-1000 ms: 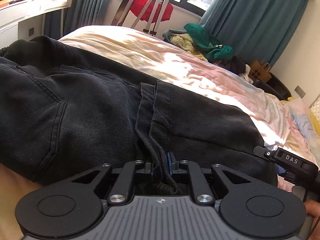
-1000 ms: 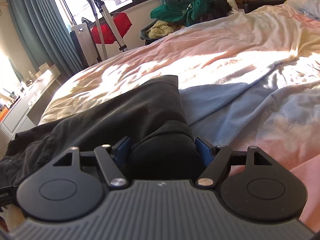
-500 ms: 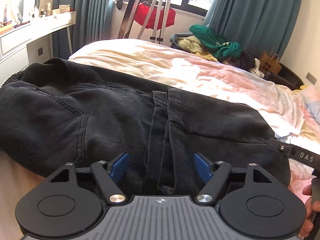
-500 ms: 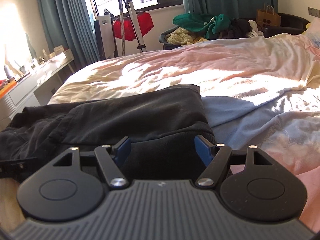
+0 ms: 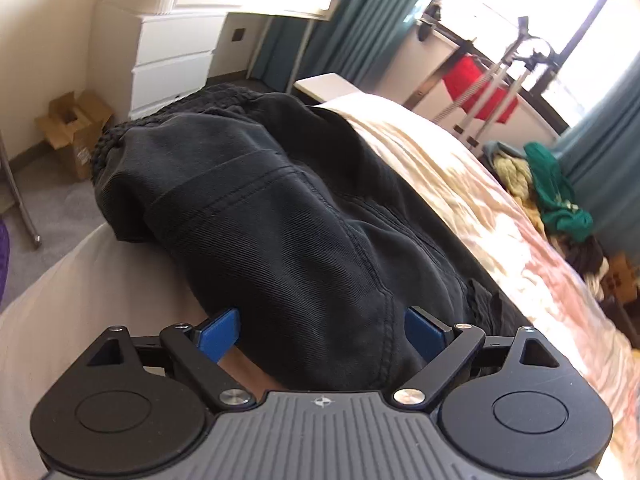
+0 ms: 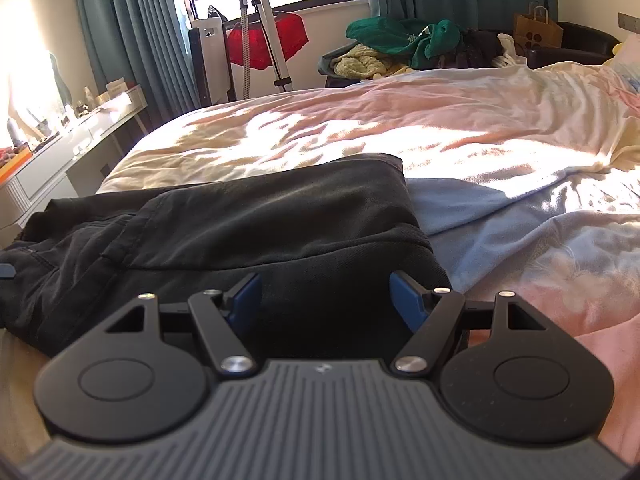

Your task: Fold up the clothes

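Jaws of the left gripper [image 5: 322,330] stand wide and have just been opening; the black trousers [image 5: 288,216] lie between the blue pads [image 5: 218,332], but the pads do not press on the cloth. Jaws of the right gripper [image 6: 324,300] also stand wide, with dark cloth of the trousers [image 6: 224,228] filling the gap; whether the pads touch it I cannot tell, and nothing looks pinched.

From the left wrist, the trousers run from the lower middle of the frame up to the upper left, where a ribbed waistband reaches the corner of the bed [image 5: 480,208]. A stitched seam curves down toward the right pad. White drawers [image 5: 176,52] and a cardboard box [image 5: 70,132] sit at the upper left, and a red garment on a rack [image 5: 480,88] hangs at the upper right before the window.

From the right wrist, the trousers lie folded across the lower left and centre of the frame, their squared end near the middle. The sunlit bed [image 6: 440,132] spreads to the right. A pile of green and yellow clothes [image 6: 400,44] sits beyond the bed at the top, with a paper bag [image 6: 536,28] to its right.
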Demonstrator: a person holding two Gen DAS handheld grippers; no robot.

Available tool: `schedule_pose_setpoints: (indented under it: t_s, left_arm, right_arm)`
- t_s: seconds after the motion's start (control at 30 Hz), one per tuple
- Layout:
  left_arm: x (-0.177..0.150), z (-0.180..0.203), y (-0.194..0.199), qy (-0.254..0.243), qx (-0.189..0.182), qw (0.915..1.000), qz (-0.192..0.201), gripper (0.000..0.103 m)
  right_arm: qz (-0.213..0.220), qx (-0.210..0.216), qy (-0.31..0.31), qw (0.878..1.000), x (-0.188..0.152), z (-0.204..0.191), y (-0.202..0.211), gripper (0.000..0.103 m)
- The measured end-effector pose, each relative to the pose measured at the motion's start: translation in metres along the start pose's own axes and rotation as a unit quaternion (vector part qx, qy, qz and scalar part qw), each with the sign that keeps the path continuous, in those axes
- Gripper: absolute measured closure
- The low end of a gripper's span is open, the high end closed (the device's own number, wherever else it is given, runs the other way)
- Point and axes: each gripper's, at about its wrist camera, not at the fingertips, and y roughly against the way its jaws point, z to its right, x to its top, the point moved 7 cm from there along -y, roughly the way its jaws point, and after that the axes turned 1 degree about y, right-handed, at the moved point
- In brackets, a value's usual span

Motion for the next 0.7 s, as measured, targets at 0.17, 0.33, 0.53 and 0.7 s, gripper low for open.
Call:
schedule_pose_setpoints:
  t_s: [0.17,0.33,0.53,0.7]
  left_arm:
    - [0.034,-0.046,-0.012,0.152,-0.044,0.9873,0.005,0.012]
    - [0.051,-0.082,-0.035,0.224,-0.047,0.9736,-0.003,0.016]
    - [0.058,-0.100,-0.048,0.255,-0.052,0.9649,0.032,0.025]
    - [0.060,-0.092,-0.041,0.220,-0.022,0.9732,0.063,0.058]
  right_arm:
    - [0.002,0.001,0.003,1.000,-0.002,-0.007,0.011,0.030]
    - [-0.016,-0.002,0.016,1.000,-0.008,-0.013,0.002,0.030]
    - [-0.006,-0.015,0.030,0.999,-0.008,-0.018,0.004,0.030]
    - [-0.020,-0.011,0.033,0.999,-0.012,-0.018,-0.002,0.030]
